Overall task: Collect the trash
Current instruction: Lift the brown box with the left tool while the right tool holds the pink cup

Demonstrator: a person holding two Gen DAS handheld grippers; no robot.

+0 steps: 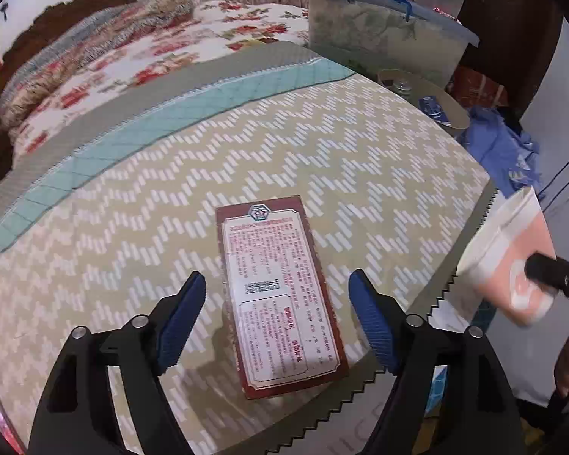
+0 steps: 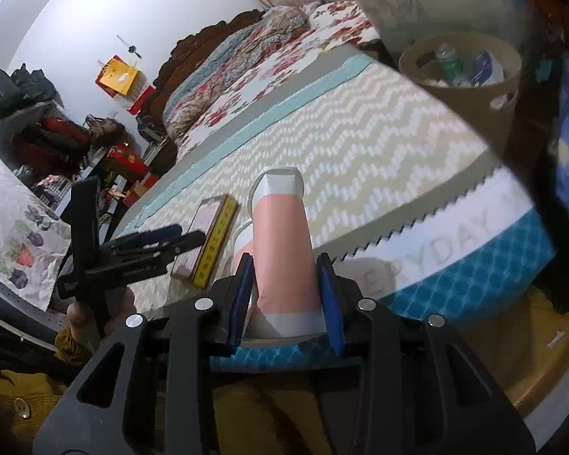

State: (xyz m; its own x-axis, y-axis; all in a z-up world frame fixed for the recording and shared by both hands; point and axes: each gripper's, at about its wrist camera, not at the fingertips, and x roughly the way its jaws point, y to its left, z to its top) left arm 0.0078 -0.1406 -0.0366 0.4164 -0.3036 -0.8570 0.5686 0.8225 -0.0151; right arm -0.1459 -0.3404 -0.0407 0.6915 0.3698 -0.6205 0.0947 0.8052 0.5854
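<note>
Left gripper [image 1: 277, 318] spread wide over the red box [image 1: 280, 295], which lies flat on the zigzag mat [image 1: 170, 197] at the near right part of the bed, one finger on each long side and neither touching yet. Right gripper [image 2: 286, 295] pinching the pink-and-white pouch [image 2: 282, 250], held off the bed's right edge, with the beige bin [image 2: 462, 87] of bottles and wrappers far right beyond the mat. Best done by lowering straight until the blue pads [image 1: 182, 314] bracket the box's long edges, closing squarely to avoid skidding it, meanwhile keeping the pouch gripped and level for the bin.
</note>
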